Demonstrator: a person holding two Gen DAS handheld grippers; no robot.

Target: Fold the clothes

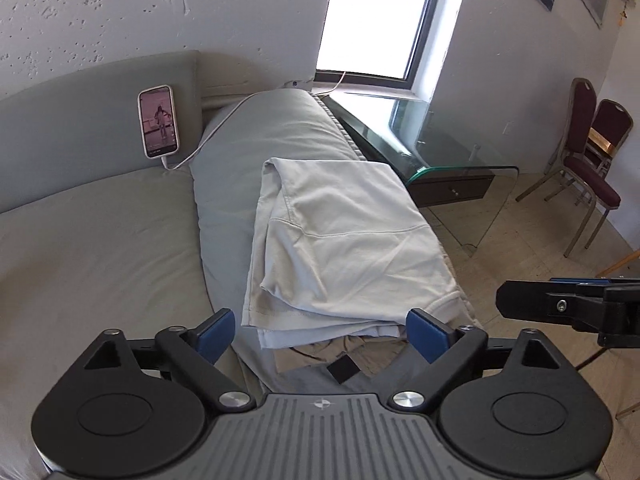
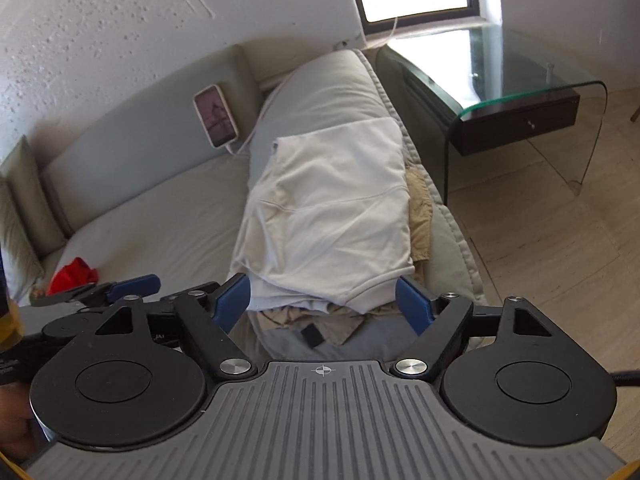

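Observation:
A folded white garment [image 1: 340,236] lies on top of a stack on the grey sofa armrest [image 1: 236,168]; it also shows in the right wrist view [image 2: 332,208]. Tan clothing [image 2: 420,208] and a grey piece [image 1: 304,376] lie under it. My left gripper [image 1: 322,336] is open and empty just short of the stack's near edge. My right gripper [image 2: 324,304] is open and empty at the same near edge. Each gripper shows at the side of the other's view: the right one [image 1: 568,304] and the left one [image 2: 104,292].
A phone [image 1: 158,122] on a white cable leans on the sofa back. A red cloth [image 2: 74,274] lies on the sofa seat [image 2: 160,216]. A glass side table [image 2: 520,80] stands right of the armrest. Chairs [image 1: 592,152] stand by the far wall.

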